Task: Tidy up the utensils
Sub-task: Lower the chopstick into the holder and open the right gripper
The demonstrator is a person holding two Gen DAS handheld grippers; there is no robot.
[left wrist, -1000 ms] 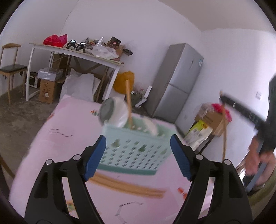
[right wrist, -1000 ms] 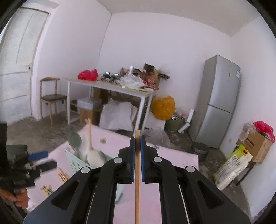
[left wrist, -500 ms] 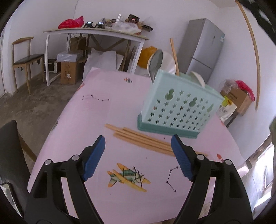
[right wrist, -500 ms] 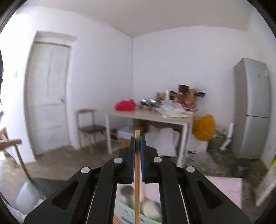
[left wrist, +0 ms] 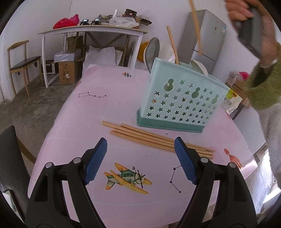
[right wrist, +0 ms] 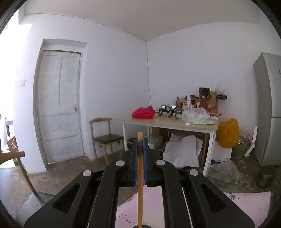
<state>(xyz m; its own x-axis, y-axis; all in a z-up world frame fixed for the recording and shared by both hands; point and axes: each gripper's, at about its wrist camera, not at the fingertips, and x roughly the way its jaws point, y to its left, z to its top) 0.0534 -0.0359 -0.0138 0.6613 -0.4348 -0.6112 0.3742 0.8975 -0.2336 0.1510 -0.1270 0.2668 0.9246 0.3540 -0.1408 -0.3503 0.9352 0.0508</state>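
A mint-green utensil basket [left wrist: 180,100] with star holes stands on the pink table [left wrist: 105,98]; it holds a metal ladle [left wrist: 152,50], a white spoon [left wrist: 199,66] and one wooden chopstick [left wrist: 173,45]. Several wooden chopsticks [left wrist: 151,137] lie flat in front of it. My left gripper [left wrist: 140,157] hangs open just short of those chopsticks, nothing between its blue pads. My right gripper [right wrist: 140,152] is shut on a single wooden chopstick [right wrist: 140,184], held upright. In the left wrist view that chopstick [left wrist: 195,26] hangs above the basket, under a hand [left wrist: 245,15] in a green sleeve.
Across the room stand a white table [right wrist: 168,122] piled with bags and clutter, a wooden chair [right wrist: 105,138], a door [right wrist: 59,105] and a grey fridge [left wrist: 205,35]. A dark chair back [left wrist: 8,157] stands at the pink table's left edge.
My left gripper dropped and tipped down toward the chopsticks on the table. My right gripper swung up with its chopstick, which now hangs above the basket; its view went from the table to the room.
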